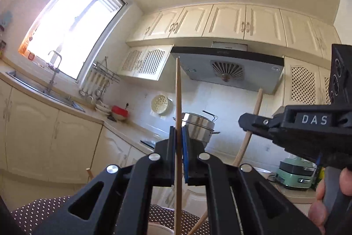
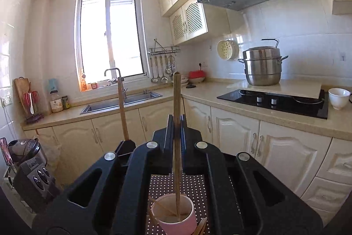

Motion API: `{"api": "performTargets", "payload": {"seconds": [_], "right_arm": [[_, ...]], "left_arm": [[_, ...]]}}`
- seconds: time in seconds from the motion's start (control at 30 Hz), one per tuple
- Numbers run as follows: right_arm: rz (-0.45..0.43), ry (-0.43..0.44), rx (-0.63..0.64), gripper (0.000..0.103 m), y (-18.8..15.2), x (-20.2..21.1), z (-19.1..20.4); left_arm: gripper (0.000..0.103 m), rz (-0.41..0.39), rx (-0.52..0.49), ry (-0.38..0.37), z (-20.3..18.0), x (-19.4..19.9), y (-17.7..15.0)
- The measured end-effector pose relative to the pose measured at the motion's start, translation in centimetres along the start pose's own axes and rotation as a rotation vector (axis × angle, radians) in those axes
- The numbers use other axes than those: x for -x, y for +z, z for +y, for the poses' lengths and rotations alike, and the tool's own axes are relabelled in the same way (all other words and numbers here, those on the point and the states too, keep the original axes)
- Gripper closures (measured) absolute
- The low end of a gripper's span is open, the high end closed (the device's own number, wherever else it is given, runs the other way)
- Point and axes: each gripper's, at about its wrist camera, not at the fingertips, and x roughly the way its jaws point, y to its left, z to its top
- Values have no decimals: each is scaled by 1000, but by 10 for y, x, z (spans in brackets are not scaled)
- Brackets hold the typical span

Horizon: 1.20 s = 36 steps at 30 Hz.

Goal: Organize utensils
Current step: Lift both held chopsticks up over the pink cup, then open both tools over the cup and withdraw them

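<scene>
Left gripper (image 1: 179,136): jaws closed on a single pale wooden chopstick (image 1: 178,124), clamped between the blue pads; the stick stands nearly upright, its top reaching the edge of the range hood (image 1: 228,67) in this view, its lower end running down out of the frame. Right gripper (image 2: 176,127): jaws closed on a darker wooden chopstick (image 2: 176,116), also close to upright; its lower end sits inside a pink cup (image 2: 176,216) directly below. The cup stands on a dark polka-dot cloth (image 2: 198,188) and holds at least one other thin stick leaning against the inner wall. In the left wrist view the right gripper (image 1: 244,122) enters from the right, level, with its stick crossing it at a slant; part of a person's hand (image 1: 323,202) shows on its handle. In the right wrist view the left gripper's stick rises at the left, in front of the sink (image 2: 123,100). Background: steel steamer pot (image 2: 261,67) on the counter (image 2: 253,111) behind the hob, white cup (image 2: 338,97) at far right.
</scene>
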Motion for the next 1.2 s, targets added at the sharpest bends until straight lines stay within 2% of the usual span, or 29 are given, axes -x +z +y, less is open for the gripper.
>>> {"api": "performTargets", "payload": {"seconds": [0.1,0.17,0.3,0.37,0.6,0.67,0.8,0.87,0.9,1.0,1.1,1.17,1.2], "right_arm": [[22,9,-3,97,-7,-6,-2],[32,13,-6,97,-13,-9,-4],[55,17,-13,97,-21,-14,-8],[59,19,-22,97,-24,-15,-10],[77,24,-26,97,-30,-17,-9],[90,30,-27,97,-31,-19,-10],[113,21,-31,97,-38,-22,-10],[127,13,-40,97,-42,-23,-12],[137,10,-49,96,-44,-24,-13],[155,-3,-82,96,-51,-23,-16],[145,-26,-92,77,-52,-16,-18],[118,-49,-100,52,-50,-6,-19],[109,-60,-100,51,-49,-3,-19]], "left_arm": [[97,-29,-25,23,-2,-1,-2],[97,-36,-7,15,1,-1,-1],[96,-14,39,5,8,-6,3],[96,-19,34,30,9,-8,3],[94,-5,4,15,4,-8,2],[71,31,16,6,7,-8,3],[67,83,19,2,10,-7,5],[50,102,36,-9,12,-5,6],[49,112,36,-14,13,-4,7],[38,157,33,-18,15,-1,6],[32,179,41,-36,19,6,10],[24,191,47,-60,21,11,16],[23,196,48,-69,22,13,18]]}}
